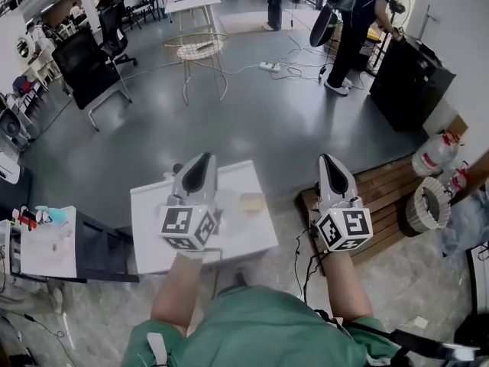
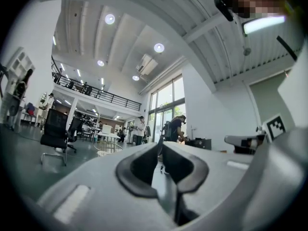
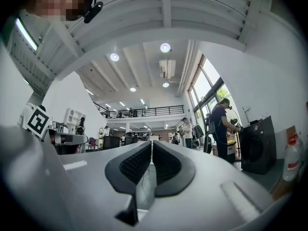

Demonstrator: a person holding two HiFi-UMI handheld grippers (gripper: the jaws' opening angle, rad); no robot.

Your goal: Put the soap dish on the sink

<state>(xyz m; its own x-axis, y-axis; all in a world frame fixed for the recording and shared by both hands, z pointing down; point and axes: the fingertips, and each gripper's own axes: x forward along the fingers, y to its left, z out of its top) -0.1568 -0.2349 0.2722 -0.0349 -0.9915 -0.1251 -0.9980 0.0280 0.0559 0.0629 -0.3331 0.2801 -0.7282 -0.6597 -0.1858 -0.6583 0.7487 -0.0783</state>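
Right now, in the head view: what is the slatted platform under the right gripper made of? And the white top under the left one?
Slatted platform: looks like bare wood with a matte finish. It shows brown parallel boards with dark gaps between them, pallet style.
White top: smooth, flat and evenly white with no visible grain. It is probably laminate or painted board, but the look leaves that open.

The worktop (image 1: 153, 235) is smooth, matt white. Over it, the left hand-held gripper (image 1: 203, 159) has a matt grey plastic shell. So does the right hand-held gripper (image 1: 328, 159) just right of the worktop, and its pads (image 3: 136, 164) are black, ribbed and rubbery. Right of the worktop lies a pallet (image 1: 390, 186) of bare slatted wood. Beyond the worktop, the floor (image 1: 252, 121) is smooth grey with a dull sheen.
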